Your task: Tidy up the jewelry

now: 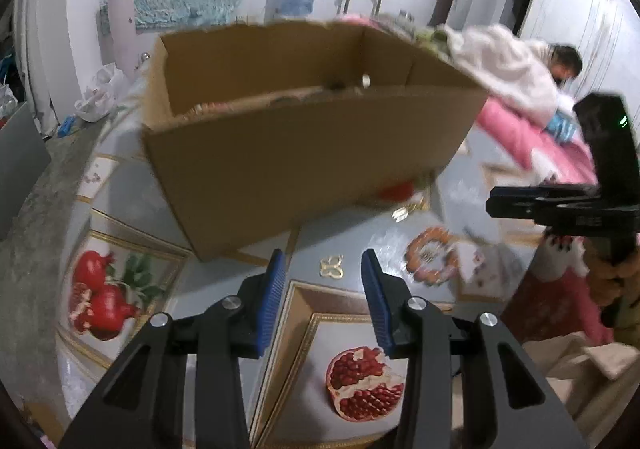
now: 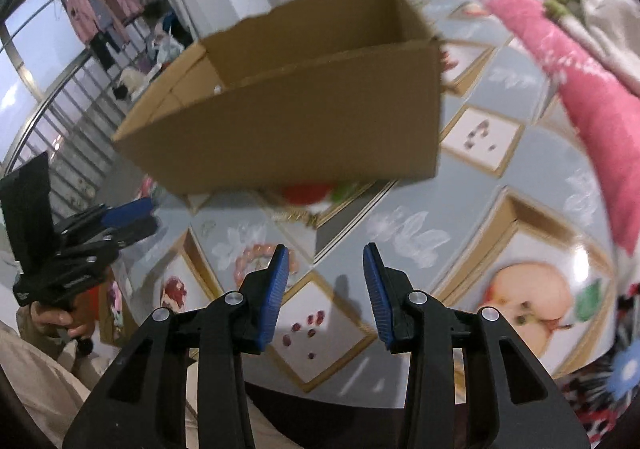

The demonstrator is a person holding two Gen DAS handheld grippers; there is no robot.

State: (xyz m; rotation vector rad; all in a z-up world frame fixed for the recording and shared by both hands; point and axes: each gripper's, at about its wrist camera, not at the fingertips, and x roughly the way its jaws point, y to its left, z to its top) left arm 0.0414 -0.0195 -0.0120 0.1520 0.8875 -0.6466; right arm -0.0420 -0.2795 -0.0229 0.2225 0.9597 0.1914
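Note:
An open cardboard box (image 1: 304, 153) (image 2: 300, 121) stands on the fruit-printed tablecloth (image 1: 352, 313) (image 2: 472, 209), with small blurred pieces on its floor. In front of it lie a gold butterfly-shaped piece (image 1: 331, 267), an orange beaded bracelet (image 1: 432, 261) (image 2: 250, 259) and a gold chain (image 1: 404, 211) (image 2: 296, 215). My left gripper (image 1: 324, 263) (image 2: 150, 215) is open just above the butterfly piece, nothing between its blue pads. My right gripper (image 2: 326, 255) (image 1: 491, 203) is open over bare cloth, right of the bracelet, which its left finger partly hides.
A pink blanket (image 1: 536, 141) (image 2: 592, 97) lies at the table's right side, with a person (image 1: 564, 61) under a white cover beyond it. A metal railing (image 2: 68, 137) and hung clothes are at the far left. A hand (image 2: 60, 319) grips the left tool's handle.

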